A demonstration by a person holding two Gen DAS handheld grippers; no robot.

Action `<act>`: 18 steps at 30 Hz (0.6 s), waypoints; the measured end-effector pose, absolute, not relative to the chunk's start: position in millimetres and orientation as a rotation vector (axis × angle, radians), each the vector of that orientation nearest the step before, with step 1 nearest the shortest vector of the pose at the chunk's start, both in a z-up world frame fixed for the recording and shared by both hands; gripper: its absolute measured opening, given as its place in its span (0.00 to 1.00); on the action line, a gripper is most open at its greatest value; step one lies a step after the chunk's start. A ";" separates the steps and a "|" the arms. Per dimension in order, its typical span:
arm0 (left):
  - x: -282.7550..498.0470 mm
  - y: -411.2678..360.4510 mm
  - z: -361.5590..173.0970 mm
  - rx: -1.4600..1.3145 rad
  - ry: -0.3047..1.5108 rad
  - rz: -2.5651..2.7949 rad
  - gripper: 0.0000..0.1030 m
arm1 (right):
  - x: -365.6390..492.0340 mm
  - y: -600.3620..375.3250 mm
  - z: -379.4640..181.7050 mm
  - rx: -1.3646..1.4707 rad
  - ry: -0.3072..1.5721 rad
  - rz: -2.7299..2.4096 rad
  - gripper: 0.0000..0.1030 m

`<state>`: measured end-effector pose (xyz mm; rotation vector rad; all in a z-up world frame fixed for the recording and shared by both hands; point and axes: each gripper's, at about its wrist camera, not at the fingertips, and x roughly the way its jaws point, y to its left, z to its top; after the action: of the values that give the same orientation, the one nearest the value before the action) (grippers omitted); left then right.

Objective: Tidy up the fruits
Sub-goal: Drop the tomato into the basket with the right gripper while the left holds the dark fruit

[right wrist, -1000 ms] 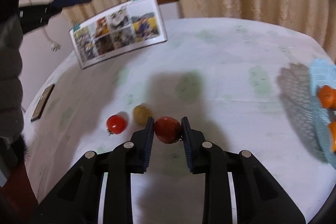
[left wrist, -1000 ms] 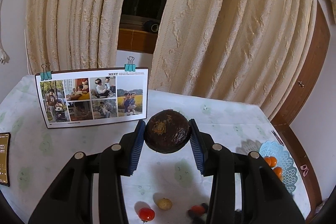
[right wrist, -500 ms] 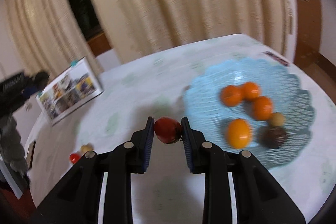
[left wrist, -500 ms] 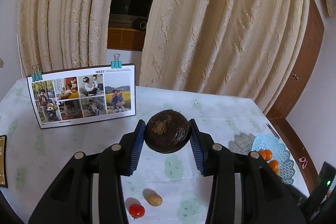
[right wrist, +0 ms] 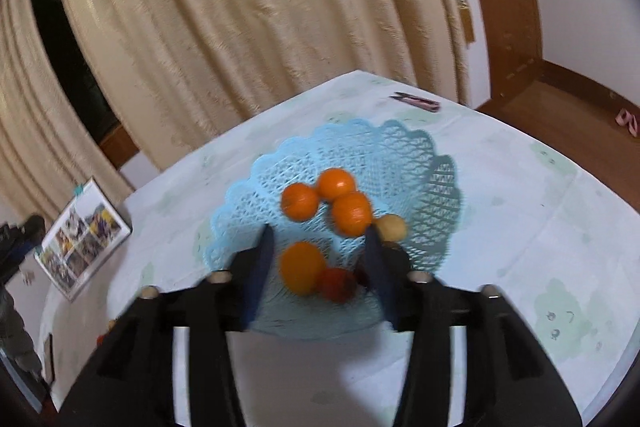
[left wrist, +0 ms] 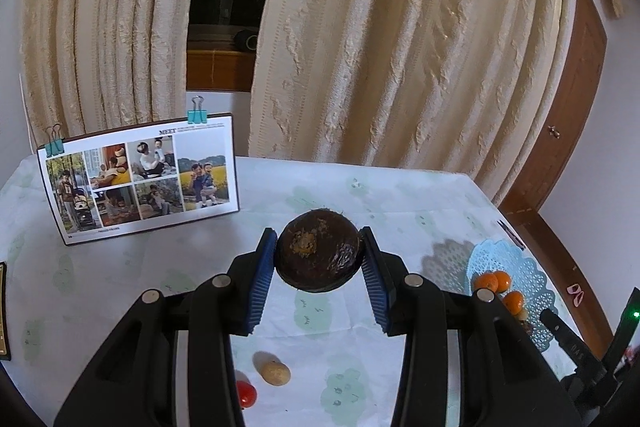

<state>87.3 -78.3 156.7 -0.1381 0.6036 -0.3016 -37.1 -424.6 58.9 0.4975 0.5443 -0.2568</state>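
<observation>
left gripper [left wrist: 319,254] is being kept clamped on dark round fruit [left wrist: 318,255], lifted above table [left wrist: 400,199] | right gripper [right wrist: 319,233] is being held spread, nothing gripped, over blue basket [right wrist: 352,147] | red fruit [right wrist: 338,283] is lying in basket beside oranges [right wrist: 304,267]

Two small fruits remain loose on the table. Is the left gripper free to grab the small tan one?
Probably not yet: the left gripper is shut on a dark brown round fruit. The small tan fruit lies unobstructed below it.
</observation>
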 end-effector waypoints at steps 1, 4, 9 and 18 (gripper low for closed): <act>86.5 -80.8 156.3 -0.134 0.604 -0.306 0.41 | -40.0 -427.4 59.2 0.500 0.538 -0.266 0.50; 82.6 -91.0 154.2 -0.116 0.605 -0.323 0.41 | -49.8 -433.0 60.5 0.488 0.504 -0.313 0.50; 75.0 -118.7 146.0 -0.068 0.619 -0.381 0.41 | -64.9 -426.3 59.8 0.365 0.433 -0.452 0.50; 71.2 -166.9 129.4 -0.018 0.671 -0.456 0.41 | -80.5 -432.9 49.0 0.335 0.355 -0.545 0.59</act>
<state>71.2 -166.9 129.4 -0.0182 0.6706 -0.4564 -80.5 -432.9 49.0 0.3352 0.3551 -0.5449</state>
